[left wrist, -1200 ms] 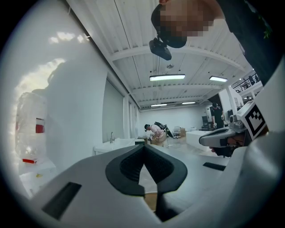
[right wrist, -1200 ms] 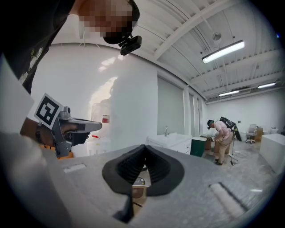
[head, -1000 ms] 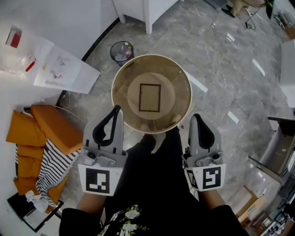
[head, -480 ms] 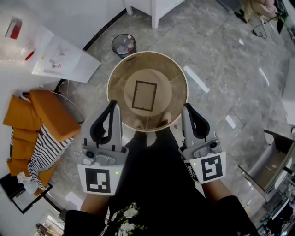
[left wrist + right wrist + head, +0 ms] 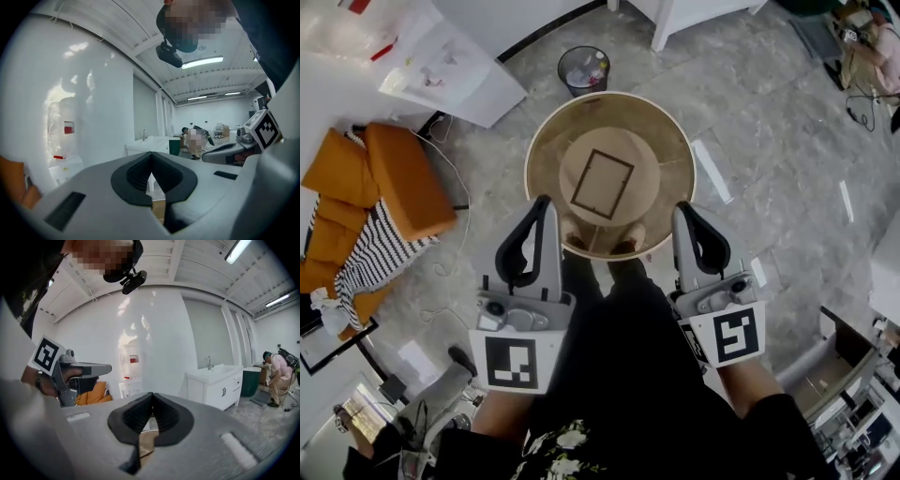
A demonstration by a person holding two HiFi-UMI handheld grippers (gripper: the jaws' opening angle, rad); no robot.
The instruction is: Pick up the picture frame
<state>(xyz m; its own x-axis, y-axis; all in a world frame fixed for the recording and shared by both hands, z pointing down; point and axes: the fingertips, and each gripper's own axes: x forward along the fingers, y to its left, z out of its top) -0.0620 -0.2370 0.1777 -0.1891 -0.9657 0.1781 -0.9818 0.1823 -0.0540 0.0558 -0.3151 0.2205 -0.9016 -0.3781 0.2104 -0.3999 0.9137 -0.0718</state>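
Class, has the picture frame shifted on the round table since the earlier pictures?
No. The picture frame still lies centred on the round table; only the view turned.

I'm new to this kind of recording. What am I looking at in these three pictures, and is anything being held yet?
There is no robot here. A person holds a hand-held grasping tool in each hand. The picture looking down is taken by a camera on the person's head. In it you see the left tool and the right tool, each carrying a cube with square markers. The other two pictures come from a camera riding on each tool, looking along its two jaws. Both pairs of jaws are together, with nothing between them, so nothing is held. In front of the person stands a round table. A picture frame lies flat near its middle, and neither tool touches it. A waste bin stands beyond the table.
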